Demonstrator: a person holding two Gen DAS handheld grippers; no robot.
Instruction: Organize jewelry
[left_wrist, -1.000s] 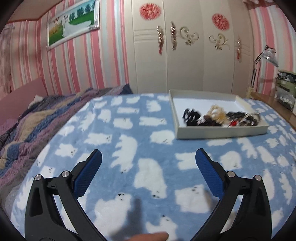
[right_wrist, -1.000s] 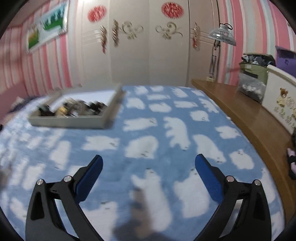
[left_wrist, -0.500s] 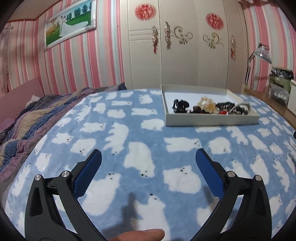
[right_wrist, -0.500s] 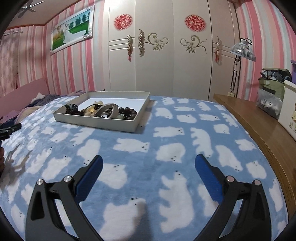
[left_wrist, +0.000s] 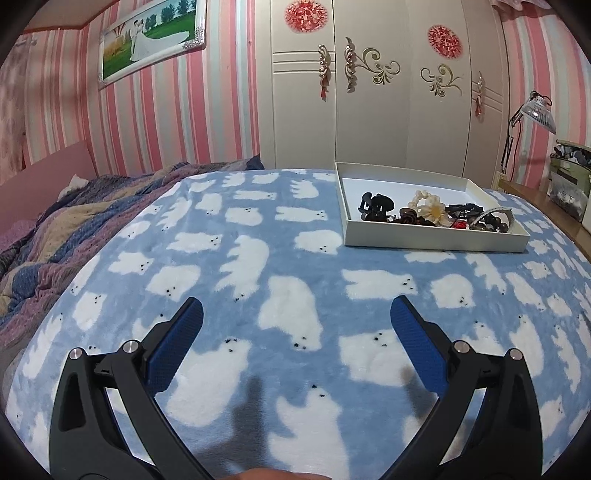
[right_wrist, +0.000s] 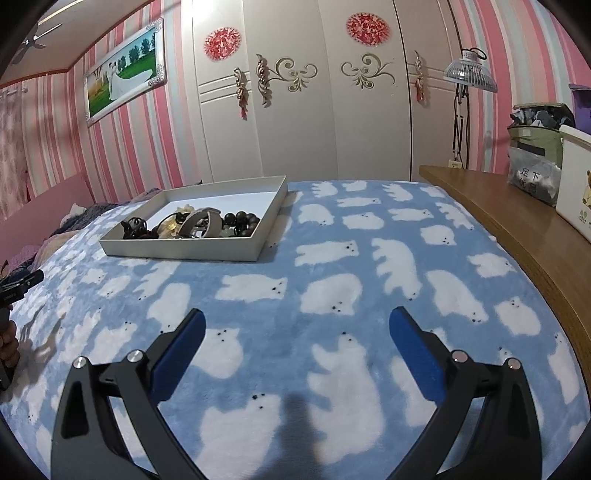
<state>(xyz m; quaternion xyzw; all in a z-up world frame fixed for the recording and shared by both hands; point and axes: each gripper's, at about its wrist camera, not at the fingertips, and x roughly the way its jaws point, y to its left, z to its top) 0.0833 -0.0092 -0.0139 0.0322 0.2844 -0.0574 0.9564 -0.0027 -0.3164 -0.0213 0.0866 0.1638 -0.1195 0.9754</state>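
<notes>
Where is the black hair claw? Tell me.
In the left wrist view, the black hair claw lies at the left end of the jewelry pile in the white tray.

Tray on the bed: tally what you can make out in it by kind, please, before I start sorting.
In the white tray:
Black claw hair clip: 1
Cream flower piece: 1
Dark bead bracelet: 1
Grey bangle: 1
Small red piece: 1
Total: 5 distinguishable; the rest of the tangle is too cluttered to count.
</notes>
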